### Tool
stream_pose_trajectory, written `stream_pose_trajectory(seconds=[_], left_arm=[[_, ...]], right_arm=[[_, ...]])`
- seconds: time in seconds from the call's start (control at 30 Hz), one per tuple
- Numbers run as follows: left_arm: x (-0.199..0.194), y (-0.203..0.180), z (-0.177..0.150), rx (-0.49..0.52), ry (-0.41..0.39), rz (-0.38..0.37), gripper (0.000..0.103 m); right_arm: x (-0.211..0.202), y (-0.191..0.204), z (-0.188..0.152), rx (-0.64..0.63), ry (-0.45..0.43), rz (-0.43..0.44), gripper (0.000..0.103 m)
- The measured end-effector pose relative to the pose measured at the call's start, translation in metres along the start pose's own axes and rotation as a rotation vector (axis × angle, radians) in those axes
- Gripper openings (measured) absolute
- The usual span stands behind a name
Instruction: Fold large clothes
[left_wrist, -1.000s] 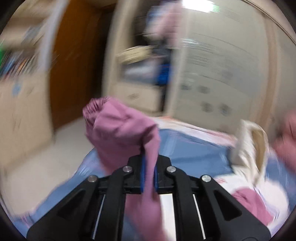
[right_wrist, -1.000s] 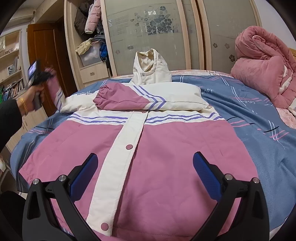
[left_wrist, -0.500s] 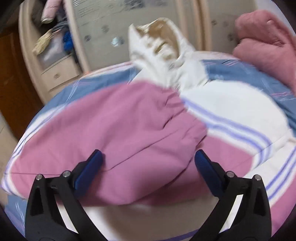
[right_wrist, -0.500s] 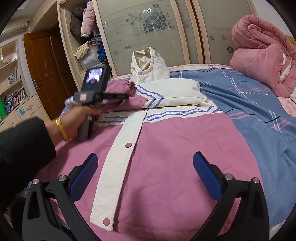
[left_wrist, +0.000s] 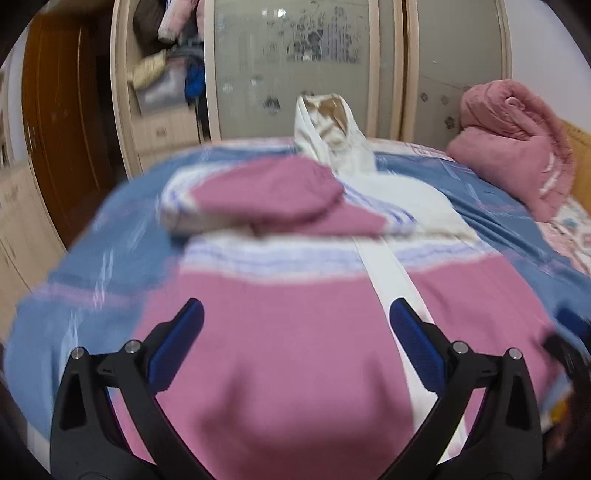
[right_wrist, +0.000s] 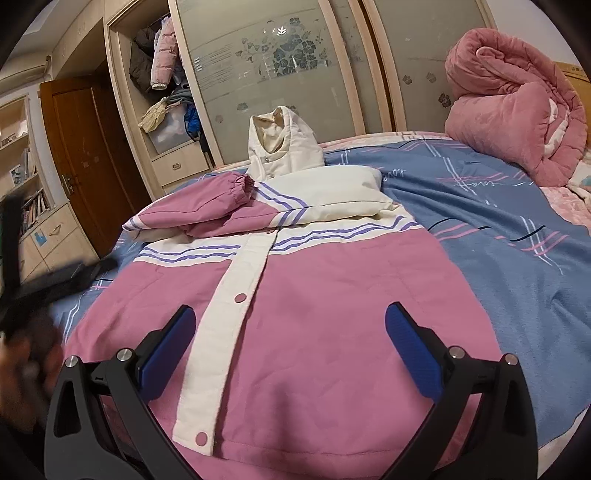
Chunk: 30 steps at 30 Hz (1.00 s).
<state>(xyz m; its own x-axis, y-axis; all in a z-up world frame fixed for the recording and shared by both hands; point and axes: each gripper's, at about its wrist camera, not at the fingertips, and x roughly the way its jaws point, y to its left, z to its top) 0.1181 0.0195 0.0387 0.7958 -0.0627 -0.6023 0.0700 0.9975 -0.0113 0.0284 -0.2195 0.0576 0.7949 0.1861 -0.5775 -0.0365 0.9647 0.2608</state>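
A pink and cream hooded jacket (right_wrist: 332, 295) lies face up on the bed, its cream snap placket (right_wrist: 229, 306) running toward me. Both sleeves are folded across the chest, the pink left sleeve (right_wrist: 199, 206) on top, the cream hood (right_wrist: 280, 147) standing at the far end. My right gripper (right_wrist: 290, 343) hovers open over the lower front with nothing between its fingers. My left gripper (left_wrist: 295, 343) is open and empty above the jacket's (left_wrist: 280, 350) lower left front. In the right wrist view the left gripper (right_wrist: 44, 284) shows as a dark blur at the left edge.
The bed carries a blue striped blanket (right_wrist: 498, 236) and a rolled pink quilt (right_wrist: 517, 110) at the far right. Beyond the bed stand a wardrobe with frosted sliding doors (right_wrist: 280, 66), open shelves of clothes (right_wrist: 166, 103) and a brown door (right_wrist: 85, 162).
My left gripper let go of the pink sleeve, leaving it folded across the chest, then opened wide and drew back toward the jacket's hem. My right gripper has stayed in place.
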Motion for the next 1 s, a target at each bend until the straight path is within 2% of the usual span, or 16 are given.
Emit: stream_pose_trajectory(seconds=[0.07, 0.17, 0.4, 0.63, 1.0], left_arm=[[-0.014, 0.005, -0.026, -0.022, -0.027, 0.004, 0.101], [-0.017, 0.004, -0.043, 0.011, -0.063, 0.046, 0.101], [-0.022, 0.014, -0.032, -0.018, -0.060, 0.004, 0.101], [-0.025, 0.001, -0.027, 0.042, -0.085, 0.014, 0.101], [-0.021, 0.006, -0.027, 0.023, -0.063, 0.016, 0.101]], right_arm=[[0.000, -0.003, -0.002, 0.000, 0.004, -0.015, 0.102], [-0.004, -0.006, -0.004, 0.002, -0.008, -0.033, 0.102], [-0.008, 0.000, -0.008, -0.032, -0.057, -0.072, 0.102], [-0.001, 0.009, -0.010, -0.064, -0.065, -0.082, 0.102], [0.003, 0.014, -0.010, -0.072, -0.060, -0.073, 0.102]])
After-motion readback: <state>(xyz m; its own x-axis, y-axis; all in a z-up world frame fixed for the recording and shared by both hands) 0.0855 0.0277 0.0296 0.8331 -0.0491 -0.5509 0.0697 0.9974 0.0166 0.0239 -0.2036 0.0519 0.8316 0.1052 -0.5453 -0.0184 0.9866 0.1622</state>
